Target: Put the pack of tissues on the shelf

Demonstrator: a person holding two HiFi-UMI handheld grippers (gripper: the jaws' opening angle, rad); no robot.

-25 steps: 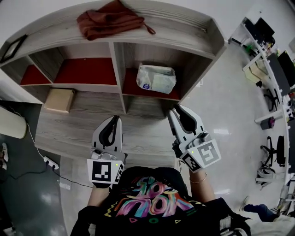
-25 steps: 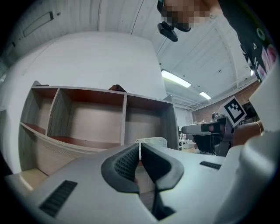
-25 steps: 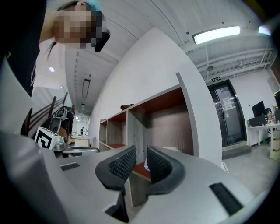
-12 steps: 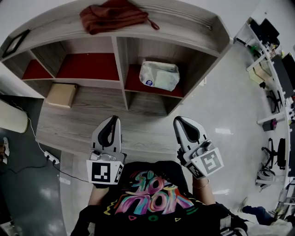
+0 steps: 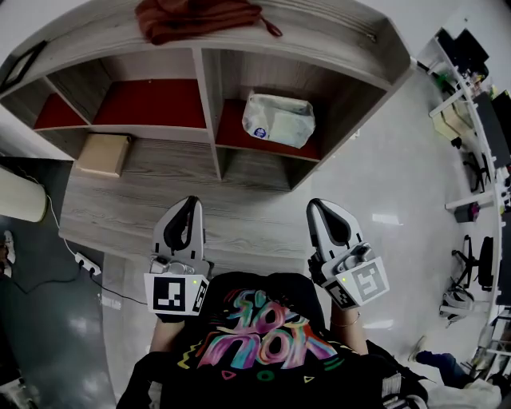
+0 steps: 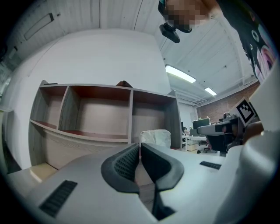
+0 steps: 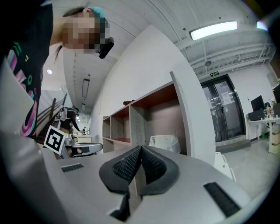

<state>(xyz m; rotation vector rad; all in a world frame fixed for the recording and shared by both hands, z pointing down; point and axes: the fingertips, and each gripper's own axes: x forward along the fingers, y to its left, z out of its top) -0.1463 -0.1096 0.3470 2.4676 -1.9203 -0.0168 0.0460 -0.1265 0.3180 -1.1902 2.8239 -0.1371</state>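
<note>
A rumpled red cloth (image 5: 200, 17) lies far ahead of both jaws, a tan box (image 5: 104, 153) ahead-left of the left jaws, a white power strip (image 5: 86, 266) farther left.

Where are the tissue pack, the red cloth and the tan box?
pack of tissues (image 5: 279, 121): head view, middle of the wrapper.
red cloth (image 5: 196, 17): head view, middle of its folds.
tan box (image 5: 102, 153): head view, its top face.

Head view steep down; L/R gripper views level; all share shelf (image 5: 209, 104).
</note>
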